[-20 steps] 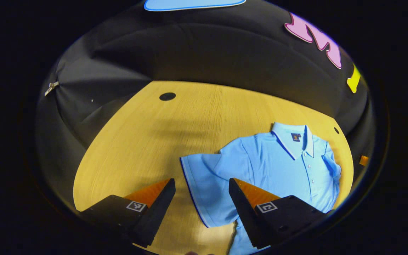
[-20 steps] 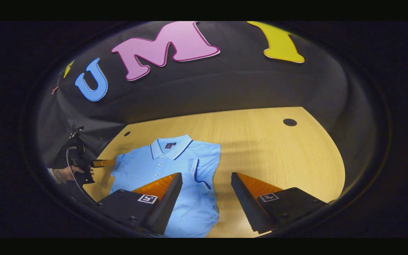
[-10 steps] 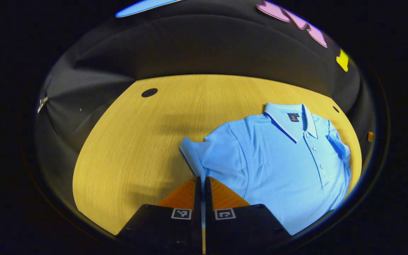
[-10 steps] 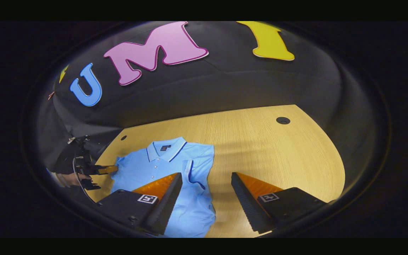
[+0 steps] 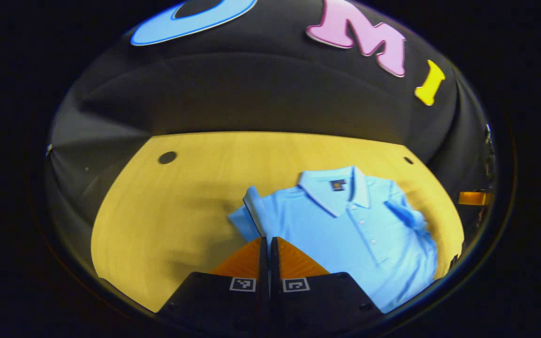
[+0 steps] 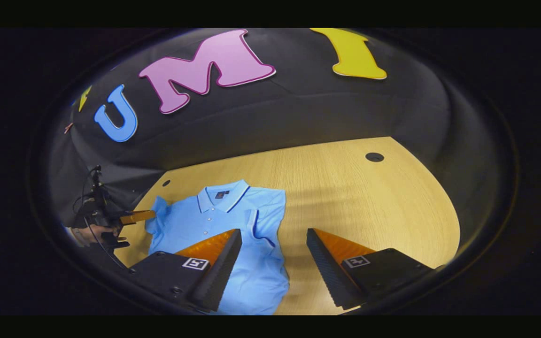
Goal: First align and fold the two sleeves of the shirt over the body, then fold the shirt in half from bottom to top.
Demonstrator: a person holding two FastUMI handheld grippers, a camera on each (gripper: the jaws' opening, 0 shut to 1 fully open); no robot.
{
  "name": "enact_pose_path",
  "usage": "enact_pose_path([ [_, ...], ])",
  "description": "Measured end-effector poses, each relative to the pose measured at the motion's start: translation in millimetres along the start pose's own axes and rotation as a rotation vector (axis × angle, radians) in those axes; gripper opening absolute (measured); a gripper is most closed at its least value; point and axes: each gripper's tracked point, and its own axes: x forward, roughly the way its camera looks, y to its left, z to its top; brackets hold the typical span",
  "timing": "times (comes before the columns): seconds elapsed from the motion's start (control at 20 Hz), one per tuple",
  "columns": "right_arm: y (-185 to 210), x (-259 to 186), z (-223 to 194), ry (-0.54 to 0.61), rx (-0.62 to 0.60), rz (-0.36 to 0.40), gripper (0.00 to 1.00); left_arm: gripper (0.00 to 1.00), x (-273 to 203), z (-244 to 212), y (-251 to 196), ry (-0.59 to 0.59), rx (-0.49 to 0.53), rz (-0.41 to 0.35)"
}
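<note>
One sleeve (image 5: 251, 213) lifted | left gripper (image 5: 266, 244) pinching it | right gripper (image 6: 274, 237) agape

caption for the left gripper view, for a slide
Left gripper shut on the light-blue polo shirt's sleeve, lifting it on the wooden table.

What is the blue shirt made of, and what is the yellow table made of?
The shirt looks like soft knit cloth with a matte finish: it creases and bunches where the left claw pinches its sleeve. The table looks like light wood or a wood-look laminate, smooth, with fine straight grain lines; which one is hard to tell.
</note>
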Motion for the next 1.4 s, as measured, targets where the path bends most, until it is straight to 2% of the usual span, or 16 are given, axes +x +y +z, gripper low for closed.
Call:
enact_pose_path([
  [0.05, 1.8, -0.2, -2.0, 0.000, 0.000, 0.002, 0.88, 0.06, 0.8, -10.5, -16.5, 0.046, 0.000, -0.061],
  [0.1, 3.6, -1.1, -3.8, 0.004, -0.003, 0.006, 0.88, 0.06, 4.7, -26.3, -29.3, 0.101, 0.000, -0.085],
  [0.2, 3.5, -3.7, -9.5, 0.014, -0.015, 0.003, 0.88, 0.06, 20.3, -49.9, -30.4, 0.167, 0.028, -0.062],
  [0.3, 6.1, -6.4, -14.2, 0.020, -0.013, 0.003, 0.88, 0.10, 23.2, -61.3, -33.9, 0.209, 0.008, -0.057],
  [0.35, 7.6, -8.1, -15.6, 0.021, -0.009, 0.006, 0.88, 0.05, 23.1, -60.2, -37.6, 0.213, -0.003, -0.070],
  [0.55, 12.1, -21.0, -24.4, 0.024, -0.001, 0.016, 0.88, 1.00, -3.7, -46.8, -35.0, 0.180, 0.012, -0.067],
  [0.75, 18.3, -48.4, -43.5, 0.049, 0.050, 0.053, 0.88, 0.98, -68.3, -57.2, -27.5, 0.174, -0.034, -0.101],
  [0.9, 13.7, -80.0, -77.1, 0.099, 0.088, 0.063, 0.88, 0.98, -125.8, -99.7, -26.6, 0.214, -0.081, -0.141],
  [1.05, 12.6, -109.3, -121.7, 0.158, 0.185, 0.082, 0.88, 0.97, -164.8, -158.6, -27.1, 0.279, -0.055, -0.159],
  [1.2, 13.5, -132.8, -174.4, 0.228, 0.276, 0.078, 0.89, 0.97, -191.1, -212.8, -31.8, 0.359, -0.085, -0.181],
  [1.4, 21.6, -148.7, -234.9, 0.322, 0.281, 0.081, 0.89, 0.98, -203.4, -249.5, -38.7, 0.410, -0.125, -0.205],
])
